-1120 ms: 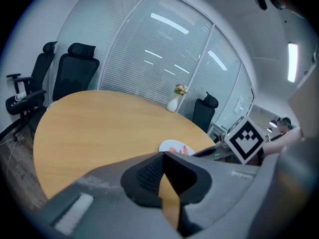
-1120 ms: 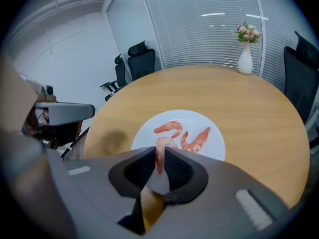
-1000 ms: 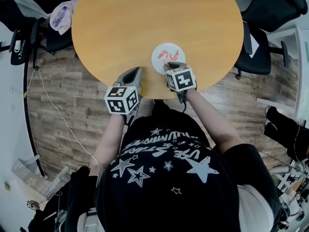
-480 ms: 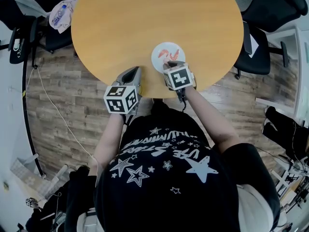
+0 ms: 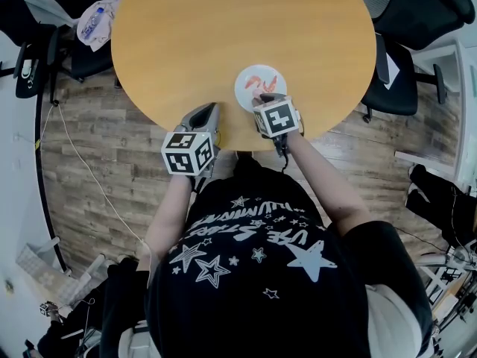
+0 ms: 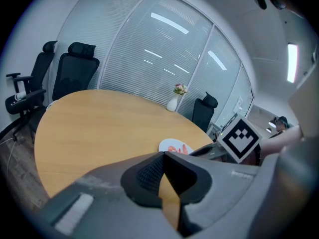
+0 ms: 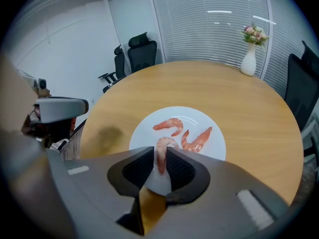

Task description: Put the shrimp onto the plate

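Right gripper view: the right gripper [image 7: 160, 156] pinches a shrimp [image 7: 164, 142] just above the plate [image 7: 209, 146] — the left gripper [image 6: 163, 156], jaws together and empty, hangs over the counter [image 6: 99, 118].

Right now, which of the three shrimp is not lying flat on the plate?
The shrimp pinched upright in the right gripper, over the near edge of the plate. The curled one and the straighter one lie flat on it.
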`<control>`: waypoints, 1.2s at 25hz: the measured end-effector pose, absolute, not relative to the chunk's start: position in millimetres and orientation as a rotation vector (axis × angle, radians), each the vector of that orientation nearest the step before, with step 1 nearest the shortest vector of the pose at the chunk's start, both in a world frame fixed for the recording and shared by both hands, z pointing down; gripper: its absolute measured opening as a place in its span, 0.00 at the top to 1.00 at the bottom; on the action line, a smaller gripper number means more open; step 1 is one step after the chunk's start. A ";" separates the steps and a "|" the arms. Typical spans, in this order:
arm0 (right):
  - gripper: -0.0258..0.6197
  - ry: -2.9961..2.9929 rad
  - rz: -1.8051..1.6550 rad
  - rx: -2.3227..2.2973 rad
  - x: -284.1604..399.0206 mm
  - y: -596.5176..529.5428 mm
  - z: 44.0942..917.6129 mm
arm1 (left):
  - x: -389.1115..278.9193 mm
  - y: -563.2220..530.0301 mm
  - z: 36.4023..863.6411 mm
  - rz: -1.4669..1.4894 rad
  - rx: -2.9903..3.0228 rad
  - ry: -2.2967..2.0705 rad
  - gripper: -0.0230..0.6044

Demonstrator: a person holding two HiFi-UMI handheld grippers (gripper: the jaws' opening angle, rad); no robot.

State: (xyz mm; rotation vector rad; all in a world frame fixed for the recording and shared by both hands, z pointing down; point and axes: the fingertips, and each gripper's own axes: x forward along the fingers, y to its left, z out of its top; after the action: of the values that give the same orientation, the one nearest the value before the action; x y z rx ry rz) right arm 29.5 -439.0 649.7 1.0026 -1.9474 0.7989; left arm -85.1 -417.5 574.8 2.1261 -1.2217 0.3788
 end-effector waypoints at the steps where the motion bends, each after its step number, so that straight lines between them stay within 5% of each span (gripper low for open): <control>1: 0.83 -1.949 0.802 1.001 28.8 -439.3 649.5 | -86.0 -417.6 574.6 0.379 2.126 -1.223 0.96; 30: 0.83 -2.050 0.742 1.220 36.0 -398.6 582.9 | -107.4 -366.1 526.9 0.279 2.220 -1.251 0.96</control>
State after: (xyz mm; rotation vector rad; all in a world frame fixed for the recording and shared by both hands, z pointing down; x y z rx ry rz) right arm 36.0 -398.6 582.9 1.2203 -2.0504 0.7419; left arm -107.4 -366.1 526.9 2.2204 -1.2515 0.2788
